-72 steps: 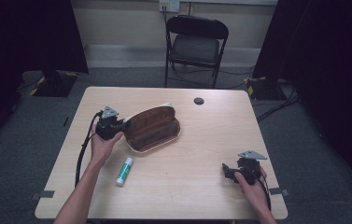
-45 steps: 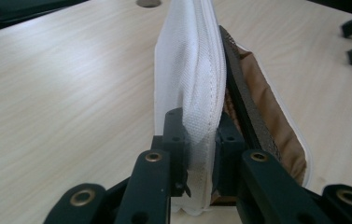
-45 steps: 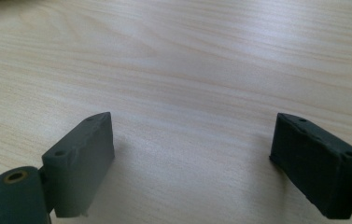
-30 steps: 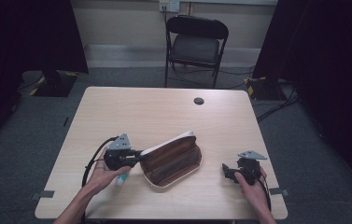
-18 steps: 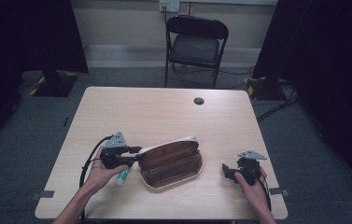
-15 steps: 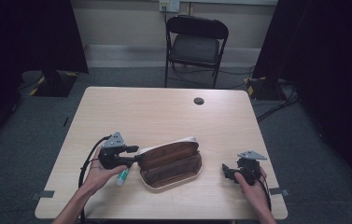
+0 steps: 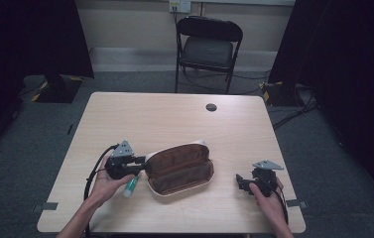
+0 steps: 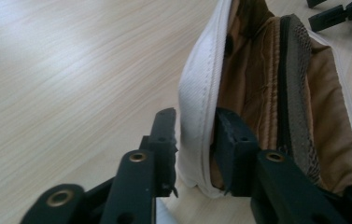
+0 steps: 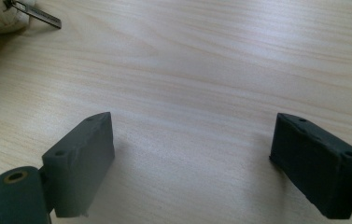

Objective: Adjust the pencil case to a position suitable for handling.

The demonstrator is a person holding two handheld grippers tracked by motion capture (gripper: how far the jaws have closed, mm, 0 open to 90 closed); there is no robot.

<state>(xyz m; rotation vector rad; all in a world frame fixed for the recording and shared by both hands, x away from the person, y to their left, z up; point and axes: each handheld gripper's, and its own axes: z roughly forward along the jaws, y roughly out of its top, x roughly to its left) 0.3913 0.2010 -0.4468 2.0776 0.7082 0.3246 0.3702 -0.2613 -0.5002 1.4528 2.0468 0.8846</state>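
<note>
Pouch: an open, oblong fabric pouch with a white outside and brown lining (image 7: 179, 168) is lying on the table in the lower centre of the high view, its mouth gaping upward; in the left gripper view (image 8: 257, 93) it is filling the upper right, showing brown lining and a dark mesh pocket.
Pouch edge: the white zippered rim is running between the left gripper's jaws in the left gripper view.
Zip pull: a small metal tab (image 9: 36, 14) is sticking out from a white corner at the upper left of the right gripper view, lying on the wood.
Left gripper: the black left gripper (image 7: 137, 165) is sitting at the pouch's left end in the high view, held by the person's left hand (image 7: 106, 181); its jaws are pinching the pouch's white wall, one outside and one against the lining (image 8: 194, 140).
Tube: a small white tube with a green end (image 7: 131, 184) is lying just below the left gripper, beside the pouch's lower left corner.
Right gripper: the black right gripper (image 7: 240, 182) is resting at the lower right of the high view, apart from the pouch, in the person's right hand (image 7: 269, 198); its jaws are standing wide apart over bare wood (image 9: 192, 158).
Table: the light wooden table (image 7: 174, 119) is carrying everything, with a small dark round disc (image 7: 211, 107) near its far edge.
Beyond: a black folding chair (image 7: 207, 47) is standing behind the table at the top centre.
</note>
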